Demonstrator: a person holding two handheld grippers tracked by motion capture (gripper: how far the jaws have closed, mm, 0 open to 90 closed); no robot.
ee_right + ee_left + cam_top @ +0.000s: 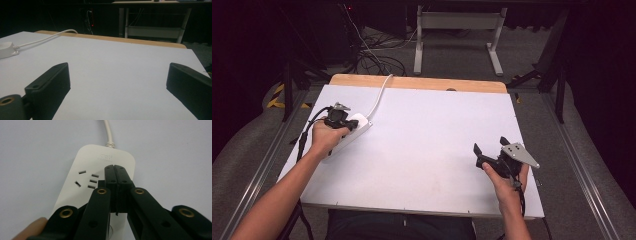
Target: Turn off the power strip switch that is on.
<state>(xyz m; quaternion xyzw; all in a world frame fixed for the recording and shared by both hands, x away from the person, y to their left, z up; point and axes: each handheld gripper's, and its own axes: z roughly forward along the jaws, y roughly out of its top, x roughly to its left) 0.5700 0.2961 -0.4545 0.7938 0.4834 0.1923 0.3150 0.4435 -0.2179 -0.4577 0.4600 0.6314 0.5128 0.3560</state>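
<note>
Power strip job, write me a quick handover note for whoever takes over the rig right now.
Left gripper: jaws shut, nothing between them, tips over the power strip near its cord end.
Right gripper: jaws open, holding nothing, low over the bare table at the right.
Power strip lies at the table's left, cord running off the far edge.
Done: nothing plugged in. Left: hard to tell, likely pressing or steadying the strip.
</note>
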